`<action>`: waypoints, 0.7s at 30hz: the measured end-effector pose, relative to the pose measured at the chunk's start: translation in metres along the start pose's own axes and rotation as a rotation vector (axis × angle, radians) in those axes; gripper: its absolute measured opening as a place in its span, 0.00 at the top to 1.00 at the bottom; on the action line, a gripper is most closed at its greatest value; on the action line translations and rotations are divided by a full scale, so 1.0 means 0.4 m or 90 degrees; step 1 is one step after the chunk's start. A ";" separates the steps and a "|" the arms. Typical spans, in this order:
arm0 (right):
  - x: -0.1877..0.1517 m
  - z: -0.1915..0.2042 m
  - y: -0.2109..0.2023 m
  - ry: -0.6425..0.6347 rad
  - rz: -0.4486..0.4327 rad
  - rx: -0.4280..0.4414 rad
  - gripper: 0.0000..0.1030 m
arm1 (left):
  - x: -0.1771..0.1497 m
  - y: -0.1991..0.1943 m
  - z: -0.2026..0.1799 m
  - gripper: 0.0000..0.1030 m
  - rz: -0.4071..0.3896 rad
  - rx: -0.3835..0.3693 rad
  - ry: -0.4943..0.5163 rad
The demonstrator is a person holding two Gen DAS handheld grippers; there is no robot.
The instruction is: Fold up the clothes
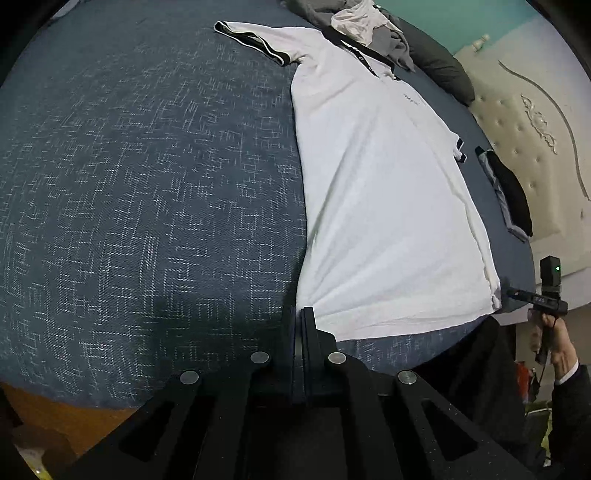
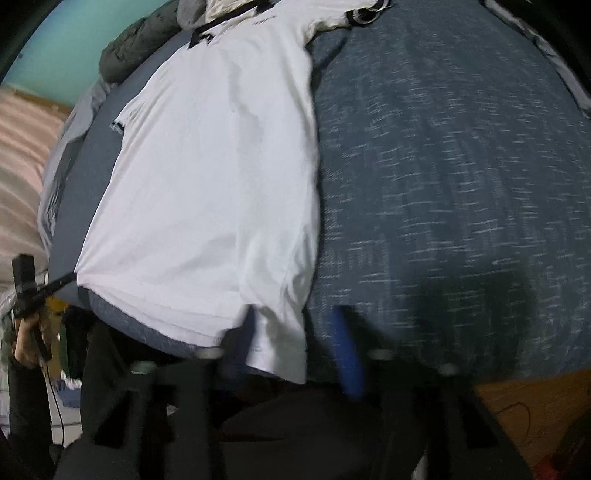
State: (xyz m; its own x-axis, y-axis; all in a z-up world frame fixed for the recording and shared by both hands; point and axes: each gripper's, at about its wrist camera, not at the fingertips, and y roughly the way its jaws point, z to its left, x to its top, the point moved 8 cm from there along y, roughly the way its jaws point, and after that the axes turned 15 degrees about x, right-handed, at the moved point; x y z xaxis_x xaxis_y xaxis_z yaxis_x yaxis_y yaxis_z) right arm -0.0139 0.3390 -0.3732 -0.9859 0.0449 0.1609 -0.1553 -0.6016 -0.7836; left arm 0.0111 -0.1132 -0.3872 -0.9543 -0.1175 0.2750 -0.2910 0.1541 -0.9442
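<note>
Left wrist view looks along the bed, whose blue cover with a pale woven fleck fills most of the frame, and on it a white polo shirt lies spread flat, face up, collar toward the far end and hem toward the near edge. The left gripper sits at the shirt's near hem corner with its two black fingers pressed together, and the white cloth puckers into creases that fan out from them, so the corner appears pinched between them. The shirt's black-trimmed sleeve stretches out to the side over the cover, and a pile of grey and pale clothes lies just beyond the collar. A dark folded garment rests near the bed's far side, next to a cream tufted headboard. At the right edge a hand in a dark sleeve holds the other gripper at the opposite hem corner. The right wrist view is blurred: the right gripper has its blue-tipped fingers spread apart, with the shirt's other hem corner hanging between them over the bed's near edge, and I cannot tell whether either finger touches the cloth.
</note>
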 end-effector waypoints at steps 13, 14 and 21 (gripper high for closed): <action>-0.009 -0.101 -0.139 0.070 -0.083 0.054 0.98 | -0.008 0.008 -0.021 0.97 0.016 -0.015 0.011; -0.016 -0.111 -0.131 0.079 -0.081 0.052 0.98 | -0.011 0.013 -0.022 0.97 0.020 -0.015 0.011; -0.029 -0.108 -0.094 0.068 -0.053 0.031 0.97 | -0.024 0.033 -0.021 0.97 0.041 -0.017 0.008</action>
State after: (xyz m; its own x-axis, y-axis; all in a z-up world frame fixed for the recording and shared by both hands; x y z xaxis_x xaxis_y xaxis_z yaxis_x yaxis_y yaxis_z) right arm 0.0008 0.3957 -0.3714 -0.9709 0.1803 0.1574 -0.2369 -0.6297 -0.7398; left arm 0.0160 -0.1017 -0.4007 -0.9716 -0.0943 0.2169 -0.2313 0.1875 -0.9546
